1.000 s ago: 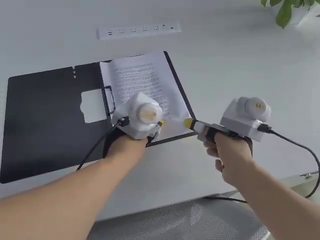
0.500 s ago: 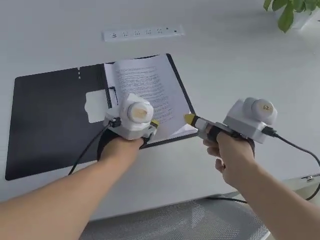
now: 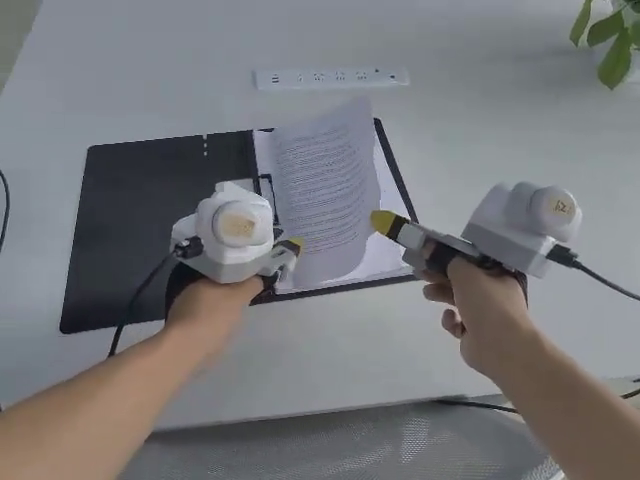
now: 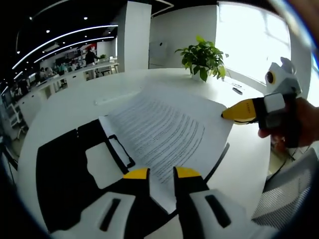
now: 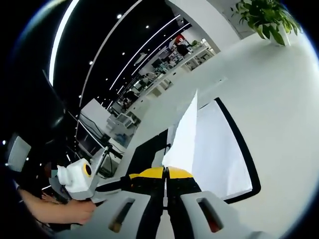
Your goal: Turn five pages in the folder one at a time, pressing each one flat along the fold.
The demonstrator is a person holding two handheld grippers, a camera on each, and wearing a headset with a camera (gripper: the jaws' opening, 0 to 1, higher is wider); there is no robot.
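A black folder [image 3: 140, 230] lies open on the white table, with a stack of printed sheets [image 5: 219, 149] clipped on its right half. The top page [image 3: 325, 185] stands lifted off the stack, curving up and leftward. My right gripper [image 3: 385, 222] is shut on that page's right edge; in the right gripper view the sheet [image 5: 187, 139] rises straight out of the closed tips [image 5: 165, 173]. My left gripper [image 3: 288, 248] sits at the folder's near edge by the page's bottom corner. Its jaws [image 4: 161, 173] stand slightly apart, with the page [image 4: 164, 129] just ahead of them.
A white power strip [image 3: 330, 77] lies beyond the folder. A potted plant [image 3: 610, 40] stands at the far right corner. The folder's metal clip [image 4: 119, 154] runs along the fold, beside a white pocket [image 4: 102, 167]. The table's near edge is close below both hands.
My right gripper has lifted the top page's right edge up and toward the left, so the page now stands off the stack. The left gripper stays by the bottom corner. The head camera has shifted.
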